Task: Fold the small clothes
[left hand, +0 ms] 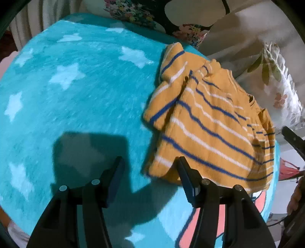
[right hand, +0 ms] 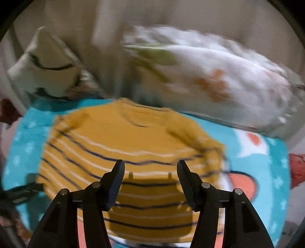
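Note:
A small yellow shirt (left hand: 211,124) with blue and white stripes lies on a teal star-patterned blanket (left hand: 76,95). In the left wrist view it is at the right, with one sleeve folded in at its upper left. My left gripper (left hand: 150,162) is open and empty, hovering just left of the shirt's near hem. In the right wrist view the shirt (right hand: 133,148) fills the middle, neckline at the far side. My right gripper (right hand: 150,166) is open and empty above the shirt's lower half. The view is blurred.
A white floral pillow (right hand: 219,80) lies beyond the blanket's far edge. A cream cushion (right hand: 45,63) stands at the far left. A dark floral cushion (left hand: 152,17) lies behind the blanket (right hand: 266,167). A red item (right hand: 297,169) sits at the right edge.

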A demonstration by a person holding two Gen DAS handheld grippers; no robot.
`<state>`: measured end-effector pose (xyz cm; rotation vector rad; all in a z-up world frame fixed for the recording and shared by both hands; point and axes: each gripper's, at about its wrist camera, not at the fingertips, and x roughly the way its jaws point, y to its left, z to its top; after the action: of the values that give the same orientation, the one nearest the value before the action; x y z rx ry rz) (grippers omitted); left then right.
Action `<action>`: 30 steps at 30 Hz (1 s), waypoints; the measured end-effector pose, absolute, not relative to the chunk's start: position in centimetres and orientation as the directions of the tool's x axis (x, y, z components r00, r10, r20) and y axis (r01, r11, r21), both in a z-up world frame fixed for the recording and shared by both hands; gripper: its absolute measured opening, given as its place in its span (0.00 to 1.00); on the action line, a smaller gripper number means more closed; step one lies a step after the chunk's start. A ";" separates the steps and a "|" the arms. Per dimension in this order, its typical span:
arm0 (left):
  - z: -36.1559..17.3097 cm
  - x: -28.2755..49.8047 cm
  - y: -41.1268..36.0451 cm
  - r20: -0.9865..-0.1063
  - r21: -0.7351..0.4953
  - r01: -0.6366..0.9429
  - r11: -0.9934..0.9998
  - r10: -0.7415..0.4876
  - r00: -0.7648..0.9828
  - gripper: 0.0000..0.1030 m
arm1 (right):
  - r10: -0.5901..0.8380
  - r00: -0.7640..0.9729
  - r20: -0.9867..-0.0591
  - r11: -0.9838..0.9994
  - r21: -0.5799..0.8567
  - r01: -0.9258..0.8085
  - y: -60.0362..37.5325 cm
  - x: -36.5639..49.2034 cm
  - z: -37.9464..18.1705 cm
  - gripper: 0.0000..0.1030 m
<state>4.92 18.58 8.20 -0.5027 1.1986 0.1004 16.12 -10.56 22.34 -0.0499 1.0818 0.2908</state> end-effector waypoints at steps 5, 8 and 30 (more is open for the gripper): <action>7.9 5.7 19.0 -0.877 -0.401 -0.334 0.853 -0.253 0.408 0.62 | 0.339 0.311 -0.888 0.913 0.230 -0.338 -2.6 17.4 20.8 0.59; 7.7 5.6 19.1 -0.864 -0.436 -0.338 0.834 -0.282 0.418 0.62 | 0.361 0.235 -0.903 0.887 0.255 -0.384 1.9 18.1 19.1 0.59; 7.0 3.3 22.1 -0.772 -0.617 -0.332 0.713 -0.469 0.429 0.51 | 0.093 0.032 -0.995 0.884 0.067 -0.463 16.6 22.2 13.0 0.65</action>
<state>3.32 22.08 6.96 -0.8195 1.1607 -0.0985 22.18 16.65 13.02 -0.3087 1.4830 0.4384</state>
